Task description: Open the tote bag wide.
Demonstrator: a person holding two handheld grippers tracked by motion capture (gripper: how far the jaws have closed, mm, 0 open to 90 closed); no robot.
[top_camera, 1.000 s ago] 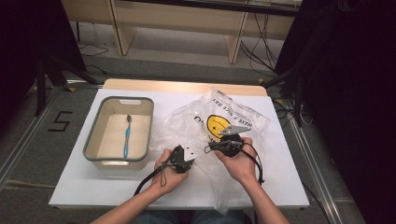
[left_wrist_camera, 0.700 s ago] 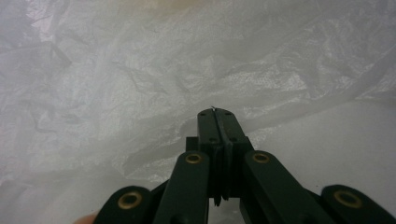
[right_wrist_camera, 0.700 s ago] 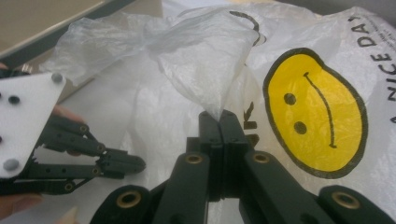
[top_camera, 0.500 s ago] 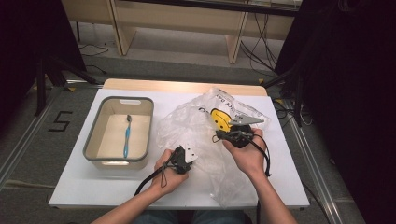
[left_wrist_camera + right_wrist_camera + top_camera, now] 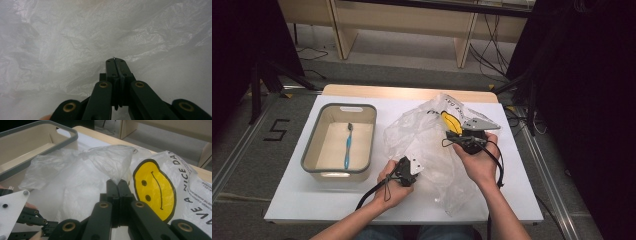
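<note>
Right gripper (image 5: 462, 139): I have lifted it up and away toward the far right over the last second; its jaws are pressed together on a pinch of the plastic bag (image 5: 427, 135), and in the right gripper view (image 5: 117, 185) the film rises from the closed tips in a taut peak.
Left gripper (image 5: 408, 170): it stays low near the front edge of the table (image 5: 287, 200), roughly where it was; in the left gripper view (image 5: 117, 65) the jaws meet with no gap, and a thin edge of film seems caught at the tips, though I cannot be sure how much.
Plastic bag: clear and crumpled, with a yellow smiley face (image 5: 153, 190) and black lettering; it lies right of centre on the table, stretched between my two grippers, its printed side now tipped up by the right one.
What changed: the gap between the grippers has widened, so the two layers are being drawn apart.
Meaning: I judge the bag's mouth is starting to open; more spread is needed before anything goes in.
Bin (image 5: 312, 150): grey-rimmed, left of the bag, holding a blue toothbrush (image 5: 347, 145), untouched.
</note>
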